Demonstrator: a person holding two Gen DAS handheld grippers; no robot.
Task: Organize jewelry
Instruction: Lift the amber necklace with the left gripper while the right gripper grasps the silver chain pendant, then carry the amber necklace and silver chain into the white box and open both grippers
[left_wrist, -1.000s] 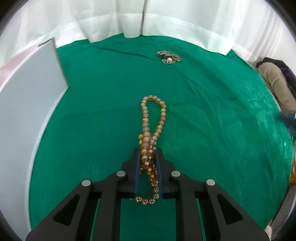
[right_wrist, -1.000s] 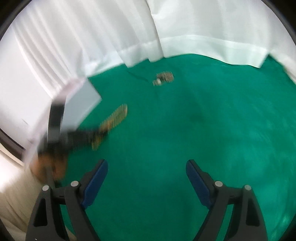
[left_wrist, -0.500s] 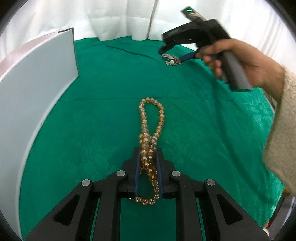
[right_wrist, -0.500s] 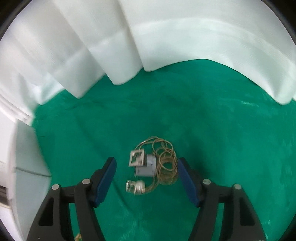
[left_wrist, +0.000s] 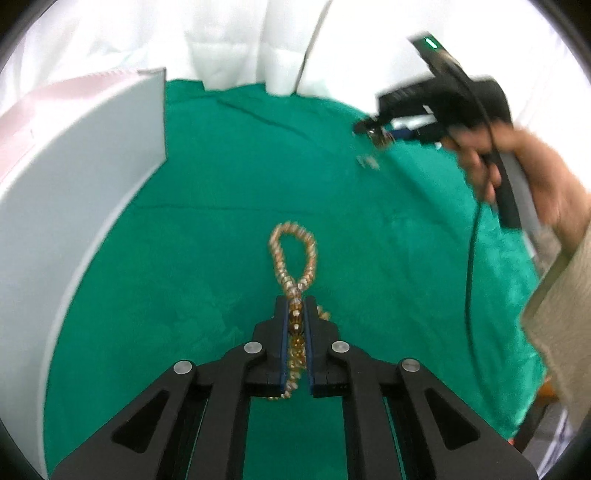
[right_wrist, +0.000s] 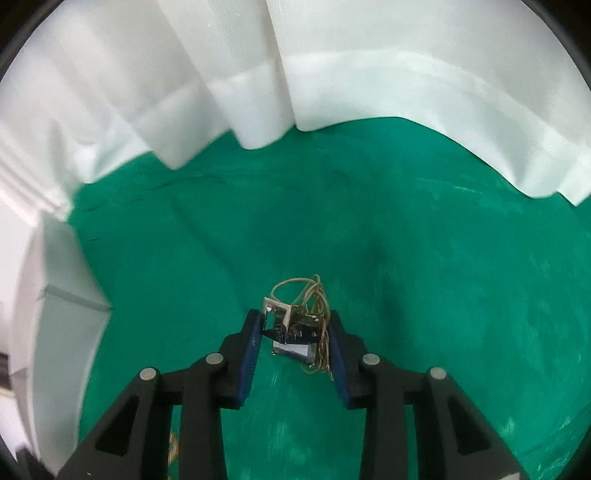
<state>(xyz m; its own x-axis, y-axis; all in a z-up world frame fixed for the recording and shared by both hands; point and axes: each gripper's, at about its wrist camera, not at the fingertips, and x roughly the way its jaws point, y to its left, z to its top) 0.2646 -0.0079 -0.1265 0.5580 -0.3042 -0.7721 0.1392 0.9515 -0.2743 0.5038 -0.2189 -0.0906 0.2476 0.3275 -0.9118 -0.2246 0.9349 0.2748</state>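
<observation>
Left wrist view: the left gripper (left_wrist: 294, 310) has its jaws drawn in to a narrow slot, clamped on the amber bead strand (left_wrist: 294, 258). Beads fill the gap between the blue pads (left_wrist: 284, 343) from tip to root, and a few spill out below the back of the jaws. Past the fingertips the strand opens into a loop that lies over the green cloth (left_wrist: 221, 229). A short bit of the strand shows just outside the right-hand finger. To the left of the jaws stands a white box (left_wrist: 74, 192) with a pale pink edge. Far ahead and to the right, a hand (left_wrist: 517, 166) in a beige sleeve (left_wrist: 565, 302) holds the right gripper (left_wrist: 384, 133), whose tip is down at a small blurred cluster of jewelry; a separate small piece (left_wrist: 367, 161) lies on the cloth just beside that tip.

Right wrist view: the right gripper (right_wrist: 293, 317) has just been closing, and its jaws now stand at a middling width with the tangled jewelry cluster (right_wrist: 299, 325) between them. The cluster is a thin gold chain in loops, a square silver frame and a small pale tag. The frame's corner meets the left blue pad (right_wrist: 251, 347), and the chain loops lie against the right pad, so both pads look to bear on it. Chain loops reach out past the fingertips onto the cloth. White curtain (right_wrist: 295, 74) hangs well beyond the jaws.
</observation>
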